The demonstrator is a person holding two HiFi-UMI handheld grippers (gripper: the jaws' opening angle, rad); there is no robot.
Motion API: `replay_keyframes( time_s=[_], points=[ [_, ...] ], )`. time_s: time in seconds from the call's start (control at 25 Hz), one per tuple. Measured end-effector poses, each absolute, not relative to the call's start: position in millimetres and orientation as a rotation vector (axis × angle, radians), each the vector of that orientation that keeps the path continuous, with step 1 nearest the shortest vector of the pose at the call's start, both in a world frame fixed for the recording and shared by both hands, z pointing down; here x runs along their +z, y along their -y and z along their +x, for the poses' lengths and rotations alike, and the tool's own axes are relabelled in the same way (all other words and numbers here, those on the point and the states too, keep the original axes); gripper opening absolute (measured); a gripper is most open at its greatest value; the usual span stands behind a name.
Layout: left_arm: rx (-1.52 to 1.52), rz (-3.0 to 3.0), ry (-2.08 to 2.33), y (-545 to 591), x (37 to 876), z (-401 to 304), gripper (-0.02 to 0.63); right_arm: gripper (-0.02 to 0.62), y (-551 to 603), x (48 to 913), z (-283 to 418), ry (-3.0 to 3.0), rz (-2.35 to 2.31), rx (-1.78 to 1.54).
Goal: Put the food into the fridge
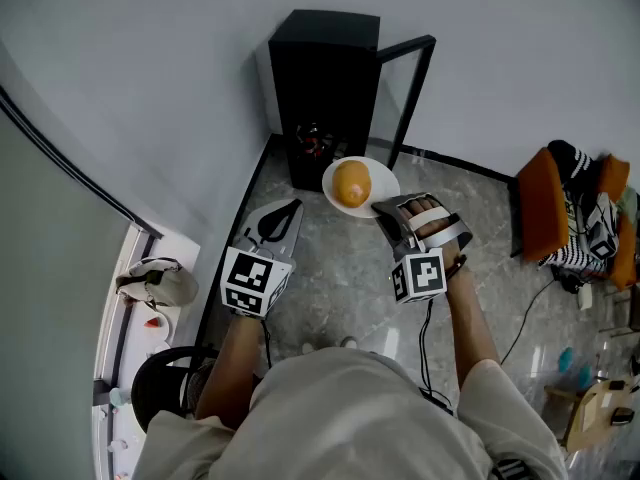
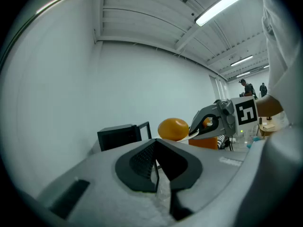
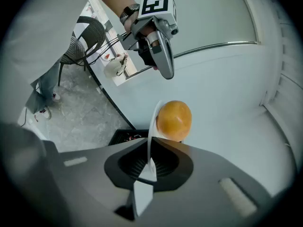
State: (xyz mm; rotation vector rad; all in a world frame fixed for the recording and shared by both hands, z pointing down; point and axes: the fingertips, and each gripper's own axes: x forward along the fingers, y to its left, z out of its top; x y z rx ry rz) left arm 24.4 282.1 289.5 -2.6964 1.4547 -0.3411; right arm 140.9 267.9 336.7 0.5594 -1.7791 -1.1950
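Food (image 1: 351, 183): one rounded orange-yellow item on a white plate (image 1: 384, 176), just above centre of the head view. It is in the air directly in front of the fridge (image 1: 325, 78) and not yet inside.

Plate: the right tongs (image 1: 385, 211) are clamped on its near rim. The right gripper view shows the rim edge-on between the two pads, and the plate (image 3: 152, 124) carries the food (image 3: 173, 119) beyond them. Judgement: the rim grip keeps the pads off the food, and holding the plate roughly level stops the round item rolling off.

Fridge: small, black, upper centre of the head view, standing on the grey floor (image 1: 340, 288) against the wall. Its door (image 1: 412, 83) is swung open to the right, so the opening is clear for the plate. Some dark and red contents are visible low inside, but I can't identify them.

Right arm: the forearm rises from lower centre-right, with the hand wrapped round the gripper body and the tongs aimed at the fridge opening.

Left tongs (image 2: 156, 167): pads together, nothing between them. In the head view they are left of centre (image 1: 288, 210), beside the plate but apart from it, pointing toward the lower left corner of the fridge. The left forearm comes up from lower left. Judgement: this hand is idle, held clear of the plate's path.
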Motion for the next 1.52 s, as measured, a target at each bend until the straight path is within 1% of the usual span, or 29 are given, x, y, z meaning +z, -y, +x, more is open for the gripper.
replay_keyframes(
  time_s=[0.56,1.0,1.52],
  points=[
    [-0.344,-2.681,-1.516,-278,295,35,0.005,0.023,-263,333,153,1.814,0.559,-1.217],
    [-0.358,-2.654,-1.593,-284,303,60,0.005,0.023,-258,336,188,1.806,0.525,-1.254],
    [-0.352,-2.626,-1.664,-268,309,58,0.005,0.023,-236,340,199,1.827,0.537,-1.242]
  ],
)
